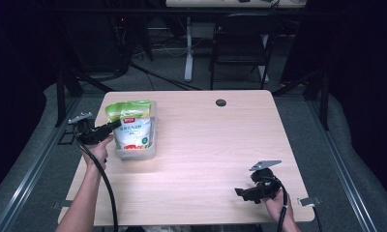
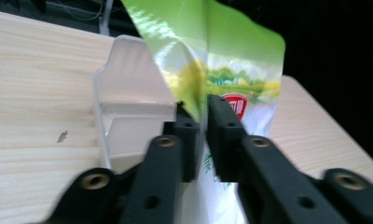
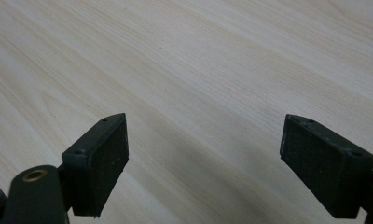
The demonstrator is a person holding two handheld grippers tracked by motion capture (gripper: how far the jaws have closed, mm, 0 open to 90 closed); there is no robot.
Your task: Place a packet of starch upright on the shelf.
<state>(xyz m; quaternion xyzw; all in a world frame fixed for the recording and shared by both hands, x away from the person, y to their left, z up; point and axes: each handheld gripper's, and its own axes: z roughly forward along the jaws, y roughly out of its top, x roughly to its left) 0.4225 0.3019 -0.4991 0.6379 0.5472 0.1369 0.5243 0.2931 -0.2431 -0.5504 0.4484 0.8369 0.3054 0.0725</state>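
Observation:
A green and white pouch stands upright in a clear plastic bin at the table's left side. My left gripper reaches in from the left at the pouch's upper edge. In the left gripper view the pouch has its thin side seam in the narrow gap of my left gripper, and the pads stand slightly off the film. The bin's clear wall is just left of the jaws. My right gripper rests low at the front right; its jaws stand wide apart over bare wood.
The light wooden table has a round cable hole near its far edge. A dark chair and desk legs stand beyond the table. Dark floor surrounds the table on all sides.

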